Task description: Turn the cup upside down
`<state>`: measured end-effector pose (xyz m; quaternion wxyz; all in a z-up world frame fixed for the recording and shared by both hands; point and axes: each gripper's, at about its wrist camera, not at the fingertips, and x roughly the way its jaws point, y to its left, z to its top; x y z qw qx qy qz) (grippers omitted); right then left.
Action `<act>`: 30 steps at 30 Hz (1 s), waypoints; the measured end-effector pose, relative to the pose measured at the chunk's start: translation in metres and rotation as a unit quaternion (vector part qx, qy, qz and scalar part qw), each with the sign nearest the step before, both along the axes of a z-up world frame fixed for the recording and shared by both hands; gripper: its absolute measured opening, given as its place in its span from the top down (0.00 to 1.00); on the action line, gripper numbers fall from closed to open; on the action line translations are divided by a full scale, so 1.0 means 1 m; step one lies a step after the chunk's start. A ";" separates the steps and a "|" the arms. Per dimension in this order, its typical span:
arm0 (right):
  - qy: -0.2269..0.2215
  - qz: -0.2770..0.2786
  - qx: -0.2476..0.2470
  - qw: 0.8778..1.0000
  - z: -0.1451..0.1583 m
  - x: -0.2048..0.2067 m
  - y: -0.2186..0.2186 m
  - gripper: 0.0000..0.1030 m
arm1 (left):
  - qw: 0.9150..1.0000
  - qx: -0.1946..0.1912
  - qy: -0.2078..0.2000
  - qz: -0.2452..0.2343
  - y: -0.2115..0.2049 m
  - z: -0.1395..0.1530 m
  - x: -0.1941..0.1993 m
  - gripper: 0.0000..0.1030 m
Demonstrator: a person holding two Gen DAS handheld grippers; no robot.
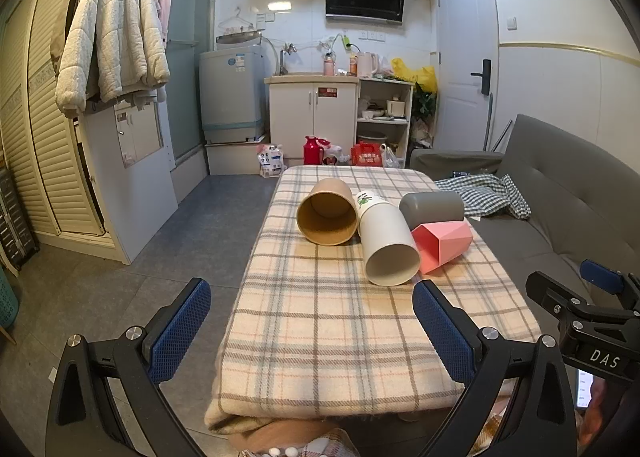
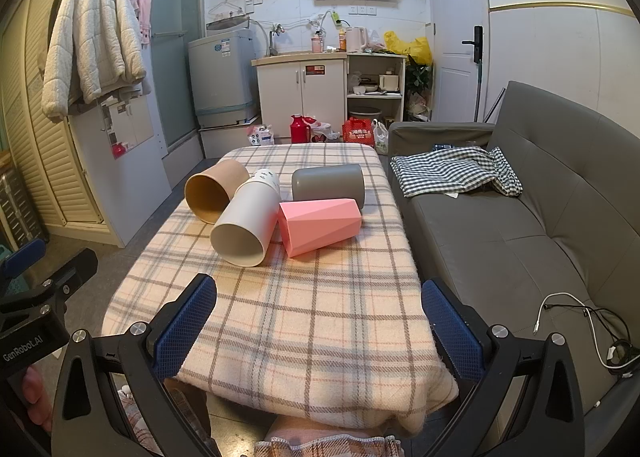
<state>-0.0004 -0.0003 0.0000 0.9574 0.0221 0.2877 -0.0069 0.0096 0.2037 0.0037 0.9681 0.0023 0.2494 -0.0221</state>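
Observation:
Several cups lie on their sides on a plaid-covered table (image 1: 320,337) (image 2: 304,321): a brown cup (image 1: 328,213) (image 2: 214,189), a white cup (image 1: 386,243) (image 2: 248,219), a grey cup (image 1: 432,207) (image 2: 328,185) and a pink faceted cup (image 1: 442,245) (image 2: 320,225). The brown and white cups' mouths face me. My left gripper (image 1: 312,333) is open and empty over the table's near end. My right gripper (image 2: 318,329) is open and empty, also short of the cups. The right gripper also shows in the left wrist view (image 1: 592,309); the left gripper shows in the right wrist view (image 2: 36,289).
A grey sofa (image 2: 520,225) stands along the table's right side with a checked cloth (image 2: 452,169) and a white cable (image 2: 580,321) on it. Tiled floor (image 1: 208,217) runs to the left. A washing machine (image 1: 232,93), cabinets and bags stand at the far wall.

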 end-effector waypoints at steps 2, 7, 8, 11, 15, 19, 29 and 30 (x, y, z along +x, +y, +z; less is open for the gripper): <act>0.000 0.000 0.000 1.000 0.000 0.000 0.000 0.00 | 1.000 -0.001 0.000 0.000 0.000 0.000 0.000 0.00; 0.001 0.000 -0.001 1.000 -0.002 0.000 0.003 0.00 | 1.000 -0.001 0.000 0.000 0.000 0.000 0.000 0.00; 0.001 0.001 -0.001 1.000 -0.002 0.000 0.003 0.00 | 1.000 -0.001 0.000 0.000 0.000 0.000 0.000 0.00; 0.001 0.000 -0.001 1.000 -0.002 0.000 0.003 0.00 | 1.000 -0.001 0.000 0.000 -0.001 -0.001 0.000 0.00; 0.001 0.001 -0.001 1.000 -0.006 0.001 0.006 0.00 | 1.000 -0.001 0.001 0.000 0.000 -0.001 0.001 0.00; 0.002 0.000 -0.001 1.000 -0.005 0.001 0.006 0.00 | 1.000 -0.001 0.001 0.000 -0.001 -0.001 0.001 0.00; 0.001 0.001 -0.003 1.000 -0.005 0.002 0.006 0.00 | 1.000 -0.002 0.003 0.000 -0.001 -0.002 0.002 0.00; 0.000 0.000 -0.003 1.000 -0.006 0.002 0.006 0.00 | 1.000 -0.003 0.005 -0.001 0.000 -0.002 0.002 0.00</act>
